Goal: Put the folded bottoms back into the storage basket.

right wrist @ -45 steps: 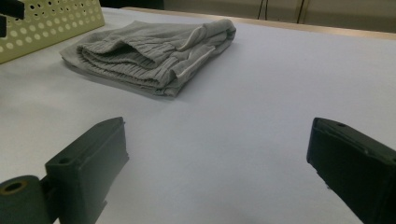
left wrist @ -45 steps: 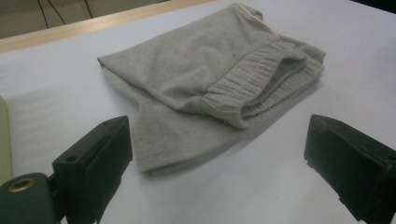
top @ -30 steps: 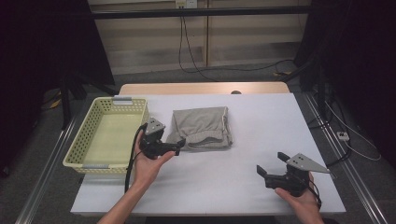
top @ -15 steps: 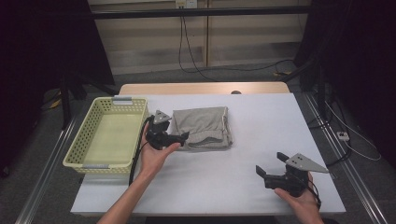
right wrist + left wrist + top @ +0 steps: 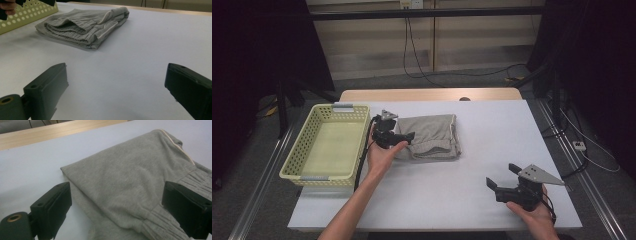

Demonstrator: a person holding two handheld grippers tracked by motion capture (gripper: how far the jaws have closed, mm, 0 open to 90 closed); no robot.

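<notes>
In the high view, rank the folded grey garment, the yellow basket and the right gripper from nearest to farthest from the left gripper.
1. Folded grey garment: right at the left gripper, under its open jaws.
2. Yellow basket: just to its left on the table.
3. Right gripper: far across, at the table's near right corner.

A plain grey folded garment [image 5: 432,136] with a pale seam stripe is seen on the white table [image 5: 472,200]. The perforated basket [image 5: 324,150] is coloured pale yellow; both grippers' jaws are black.
</notes>
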